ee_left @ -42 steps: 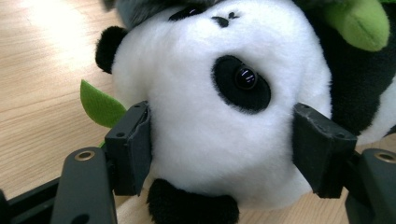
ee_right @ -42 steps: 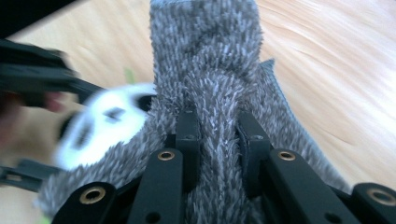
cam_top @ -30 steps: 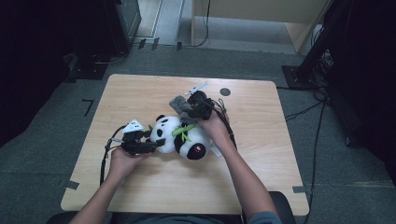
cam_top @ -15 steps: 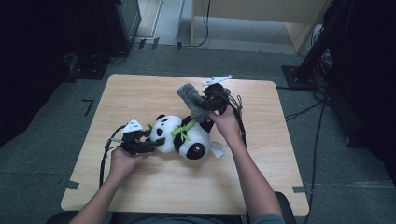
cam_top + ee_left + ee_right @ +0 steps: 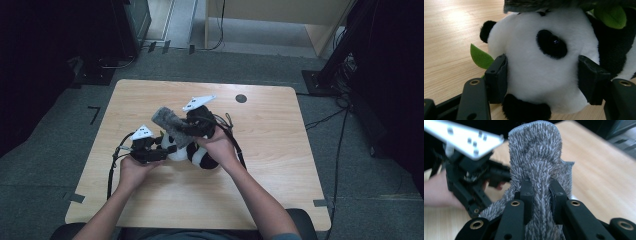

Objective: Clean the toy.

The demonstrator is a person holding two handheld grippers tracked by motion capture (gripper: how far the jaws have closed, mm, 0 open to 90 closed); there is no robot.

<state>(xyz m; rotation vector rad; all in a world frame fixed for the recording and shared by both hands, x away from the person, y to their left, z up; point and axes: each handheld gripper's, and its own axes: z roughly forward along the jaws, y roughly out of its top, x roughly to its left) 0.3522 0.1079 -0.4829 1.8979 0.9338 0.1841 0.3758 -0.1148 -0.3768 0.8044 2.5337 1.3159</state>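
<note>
The wooden table (image 5: 280, 165) is the biggest thing here, and most of it lies bare: from the toy, broad open board runs out toward three o'clock and six o'clock, less toward nine, and a small dark round mark (image 5: 241, 98) sits up near one o'clock, close to the far edge. The plush panda (image 5: 197, 156) lies on its side near the middle of the board, and my left gripper (image 5: 159, 153) clamps its white head (image 5: 541, 72) from the nine o'clock side, jaws half spread with the pads sunk into the fur, a green felt leaf (image 5: 480, 57) poking out beside one pad. My right gripper (image 5: 186, 131) has its jaws pinched almost together on a grey shaggy cloth (image 5: 540, 177), held above the panda at about twelve o'clock from it (its free end stands clear of the toy). I judge the pickup and the steadying hold done; what I take to be left is bringing the cloth down onto the panda. Both cables trail toward my edge, so I would keep my sweeps over the far half.
</note>
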